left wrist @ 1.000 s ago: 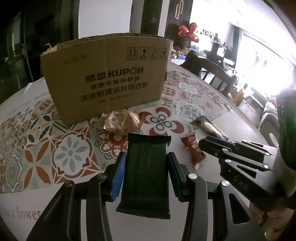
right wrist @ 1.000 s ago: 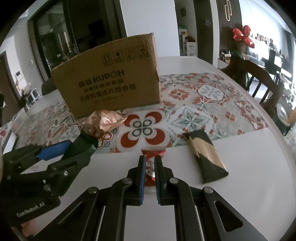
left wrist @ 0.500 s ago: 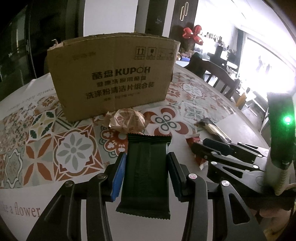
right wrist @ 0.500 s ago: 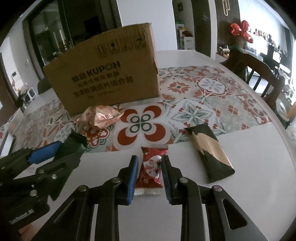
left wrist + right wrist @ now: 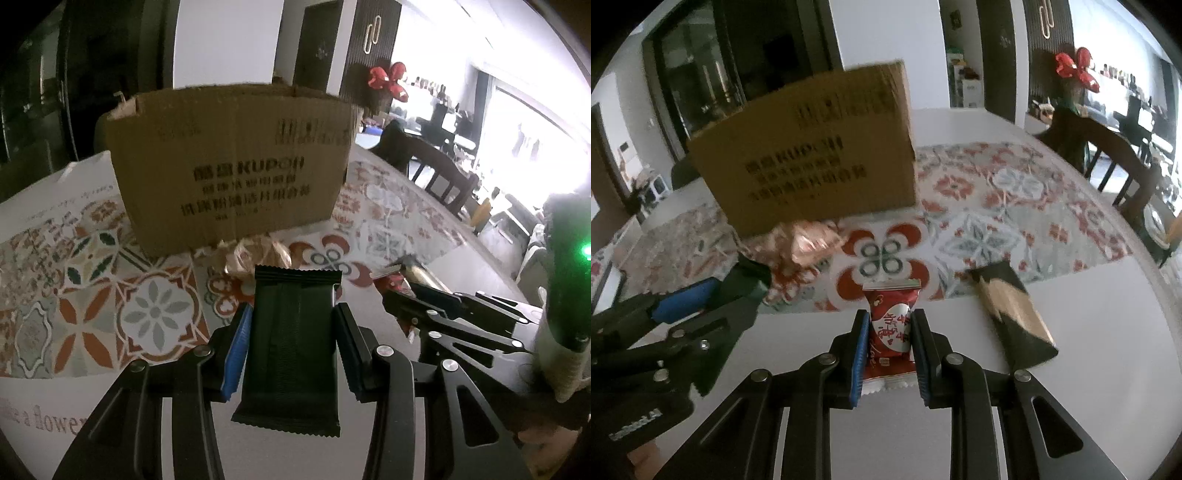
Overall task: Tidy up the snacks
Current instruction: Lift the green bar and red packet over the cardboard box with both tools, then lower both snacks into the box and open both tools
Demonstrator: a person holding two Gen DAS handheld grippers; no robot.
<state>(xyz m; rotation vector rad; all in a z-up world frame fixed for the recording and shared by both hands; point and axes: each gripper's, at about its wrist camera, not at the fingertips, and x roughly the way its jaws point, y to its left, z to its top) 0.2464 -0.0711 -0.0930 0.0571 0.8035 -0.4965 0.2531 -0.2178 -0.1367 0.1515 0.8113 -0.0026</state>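
My left gripper (image 5: 293, 325) is shut on a dark green snack packet (image 5: 291, 343) and holds it above the table. My right gripper (image 5: 890, 332) is shut on a small red candy packet (image 5: 891, 328), lifted off the table. A brown cardboard box (image 5: 232, 166) with KUPOH print stands open-topped ahead; it also shows in the right wrist view (image 5: 812, 162). A crinkly gold wrapper (image 5: 805, 243) lies at the box's foot. A black and gold packet (image 5: 1012, 317) lies on the table to the right. The left gripper also shows in the right wrist view (image 5: 713, 295).
The round white table (image 5: 1089, 369) carries a patterned tile-print runner (image 5: 92, 288). Dark wooden chairs (image 5: 1108, 155) stand past the table's right edge. A red flower ornament (image 5: 1075, 70) stands behind them. The right gripper's body (image 5: 461, 317) sits close beside the left one.
My right gripper opened, closed on the red candy packet and lifted it. Both grippers rose and moved toward the box. The left one kept its green packet.
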